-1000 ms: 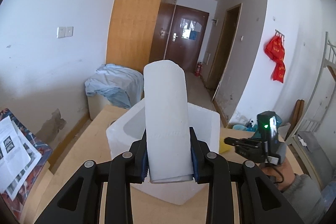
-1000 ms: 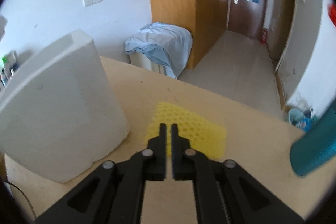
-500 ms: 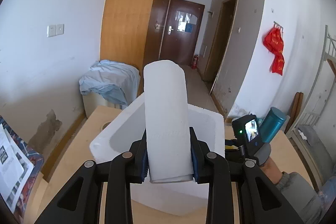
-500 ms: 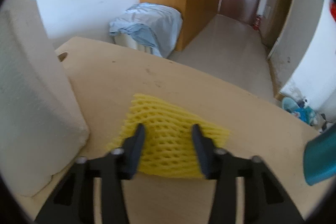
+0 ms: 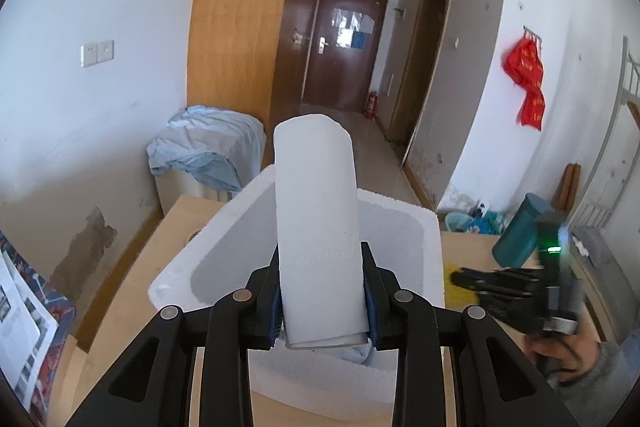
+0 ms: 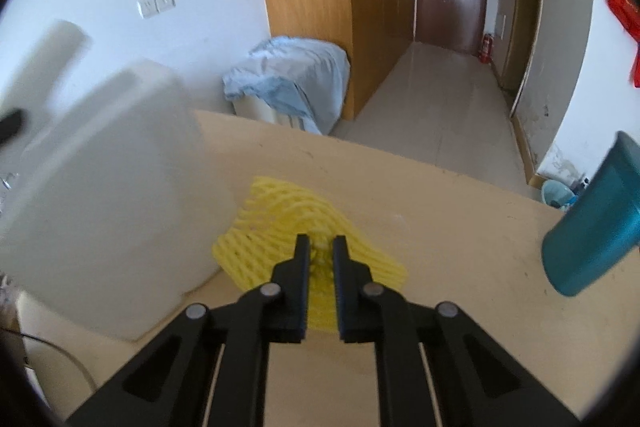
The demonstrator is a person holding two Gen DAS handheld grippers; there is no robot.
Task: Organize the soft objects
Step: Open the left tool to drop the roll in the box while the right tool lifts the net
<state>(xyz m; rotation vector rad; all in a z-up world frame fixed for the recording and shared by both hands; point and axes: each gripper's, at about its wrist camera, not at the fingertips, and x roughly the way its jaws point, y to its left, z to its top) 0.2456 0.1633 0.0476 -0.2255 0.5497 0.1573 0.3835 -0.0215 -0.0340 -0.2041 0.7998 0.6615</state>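
Pale wooden desk (image 6: 440,211) at the mouth of a corridor, with a brown door (image 5: 340,47) at the far end; papers taped to that door too small to read.

Left tool (image 5: 322,297) clamped on a white paper roll (image 5: 316,223), held upright above the open white foam box (image 5: 424,239). Faint embossed marks across the roll's middle, illegible. Roll's lower end hidden behind the pads; box's near wall largely covered by the tool's arms.

Right tool (image 6: 320,247) closing, jaws nearly together, with yellow foam netting (image 6: 276,219) bunched between the tips. Netting on the desk just beside the box's outer wall (image 6: 100,187), and only a yellow sliver of it (image 5: 454,287) visible from the left wrist view, past the box's corner. Probably pinched already, though motion blur makes contact hard to confirm. Right tool (image 5: 472,281) smeared by blur in the left view, green light on its body, the hand (image 5: 560,351) gripping it cut off at the frame edge.

Teal cylinder (image 6: 596,227) tilted at the desk's right edge, base out of frame. Red hanging decoration (image 5: 526,83) on the wall, gold characters unreadable. Printed sheets (image 5: 20,319) at the left rim, text too fine. Pale blue cloth (image 6: 292,75) draped over a low unit beyond the desk.
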